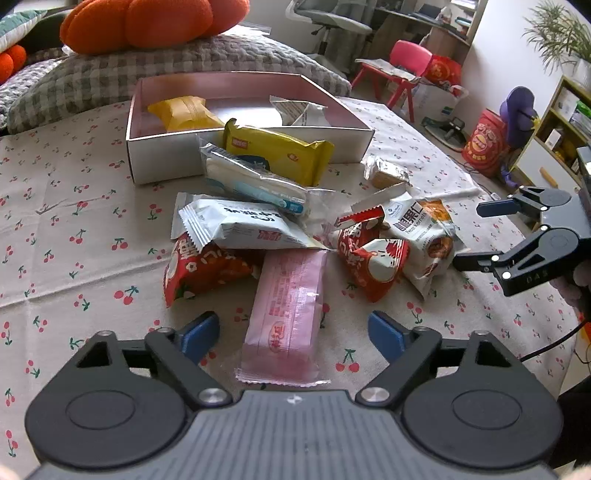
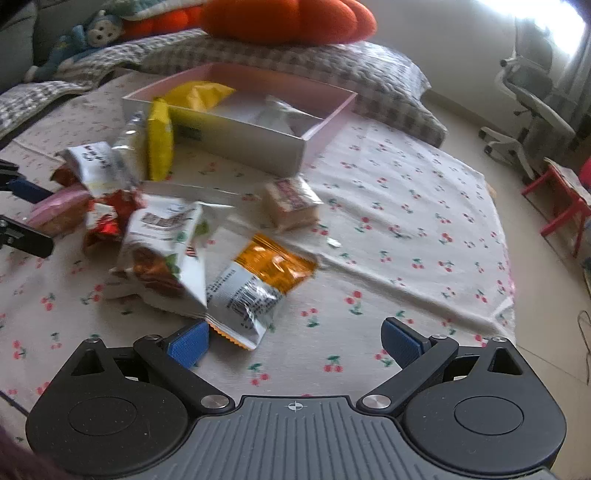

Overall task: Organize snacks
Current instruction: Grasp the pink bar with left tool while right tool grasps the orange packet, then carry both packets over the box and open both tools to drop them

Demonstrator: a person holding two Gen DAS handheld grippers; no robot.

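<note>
Cherry-print cloth (image 1: 74, 206), pink box (image 1: 155, 162), scattered snack packets, office chair (image 1: 332, 22), both grippers' jaws released

snacks (image 1: 280, 221) piled before box (image 1: 247, 147)

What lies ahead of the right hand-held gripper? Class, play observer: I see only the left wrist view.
Observer: An orange-and-silver packet lies just ahead of the right hand-held gripper, one corner beside a fingertip.
Operator: Is anything between its fingers?
Observer: No, only cherry-print cloth; the jaws stand open.
Operator: Is there anything at the back that I can't see?
Observer: A blue plush toy lies at the far left, by the checked blanket.
</note>
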